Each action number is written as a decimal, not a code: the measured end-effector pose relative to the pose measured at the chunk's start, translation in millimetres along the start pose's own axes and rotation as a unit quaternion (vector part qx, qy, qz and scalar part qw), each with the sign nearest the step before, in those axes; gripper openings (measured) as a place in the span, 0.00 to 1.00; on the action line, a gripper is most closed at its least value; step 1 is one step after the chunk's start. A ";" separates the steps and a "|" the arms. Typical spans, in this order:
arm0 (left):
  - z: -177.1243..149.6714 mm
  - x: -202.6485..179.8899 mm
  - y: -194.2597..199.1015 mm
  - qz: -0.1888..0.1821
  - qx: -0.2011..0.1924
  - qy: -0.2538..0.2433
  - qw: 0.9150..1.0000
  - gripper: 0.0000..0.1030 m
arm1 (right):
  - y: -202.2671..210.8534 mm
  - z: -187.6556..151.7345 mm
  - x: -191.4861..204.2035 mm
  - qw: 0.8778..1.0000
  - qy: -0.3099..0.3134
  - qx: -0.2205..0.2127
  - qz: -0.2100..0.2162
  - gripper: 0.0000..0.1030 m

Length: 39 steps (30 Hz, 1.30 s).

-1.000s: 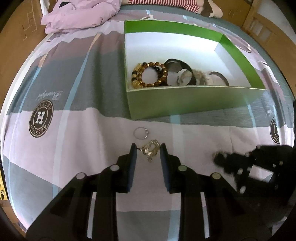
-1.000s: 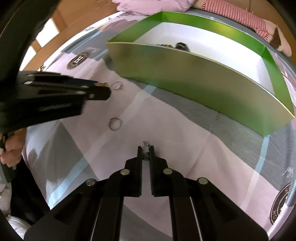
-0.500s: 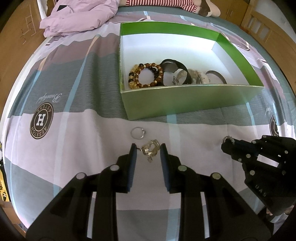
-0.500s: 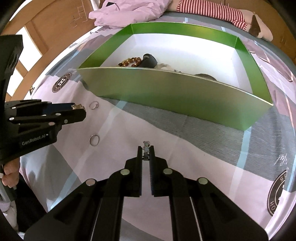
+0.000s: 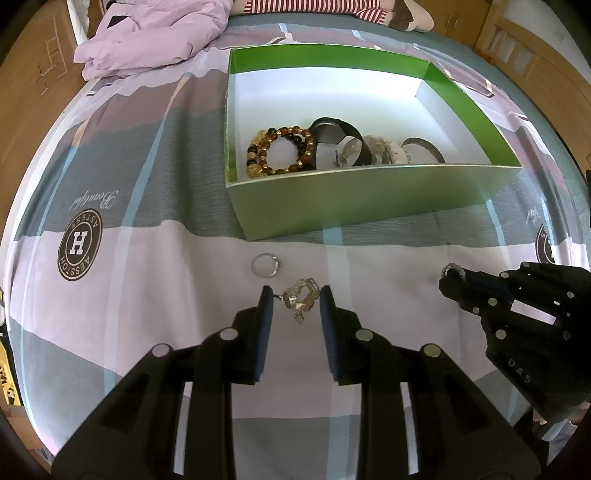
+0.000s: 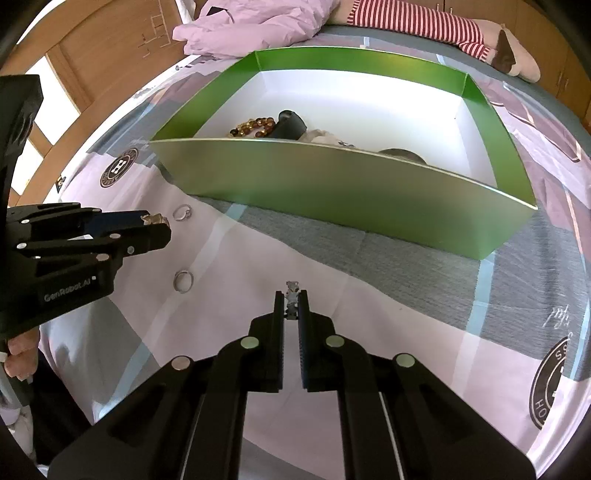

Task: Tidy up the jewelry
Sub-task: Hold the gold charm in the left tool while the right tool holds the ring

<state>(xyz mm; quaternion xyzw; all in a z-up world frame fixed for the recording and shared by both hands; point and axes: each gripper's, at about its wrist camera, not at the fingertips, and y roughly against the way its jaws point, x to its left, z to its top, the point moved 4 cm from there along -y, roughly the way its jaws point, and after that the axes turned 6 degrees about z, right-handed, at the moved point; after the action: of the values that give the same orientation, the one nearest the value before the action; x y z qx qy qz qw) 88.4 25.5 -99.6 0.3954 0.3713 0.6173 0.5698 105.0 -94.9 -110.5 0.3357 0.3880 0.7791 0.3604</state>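
A green box (image 5: pixel 369 210) with a white inside sits on the bed; it also shows in the right wrist view (image 6: pixel 332 184). In it lie a beaded bracelet (image 5: pixel 280 151), a black watch (image 5: pixel 332 129) and other pieces. My left gripper (image 5: pixel 295 299) is shut on a gold ornament (image 5: pixel 301 295), held above the sheet. My right gripper (image 6: pixel 291 295) is shut on a small silver ring (image 6: pixel 291 288), held in front of the box. A silver ring (image 5: pixel 266 265) lies on the sheet by the left gripper. Another ring (image 6: pixel 183 281) lies further left in the right wrist view.
The bed has a patchwork sheet (image 5: pixel 110 184) with round logos. A lilac jacket (image 5: pixel 155 33) and a striped soft toy (image 6: pixel 424 22) lie behind the box. Wooden furniture (image 6: pixel 110 55) stands around the bed.
Both grippers have risen, so the inside of the box shows more. The right gripper has moved up off the sheet toward the box with its ring. Both grips are unchanged.
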 end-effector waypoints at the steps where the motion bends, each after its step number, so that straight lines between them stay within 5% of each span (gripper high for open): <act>1: 0.0 0.0 0.3 0.000 0.000 0.000 1.000 0.25 | -0.4 -0.2 -0.5 1.000 -0.001 0.001 -0.001 0.06; 39: -0.4 -5.9 -1.9 0.000 0.001 -0.013 1.000 0.25 | -0.7 -1.5 -0.8 1.000 -0.004 0.004 -0.004 0.06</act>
<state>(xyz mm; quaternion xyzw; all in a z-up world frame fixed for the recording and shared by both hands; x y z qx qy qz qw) 89.0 19.7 -101.9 0.4037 0.3645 0.6122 0.5738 104.4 -95.8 -111.9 0.3381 0.3910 0.7748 0.3640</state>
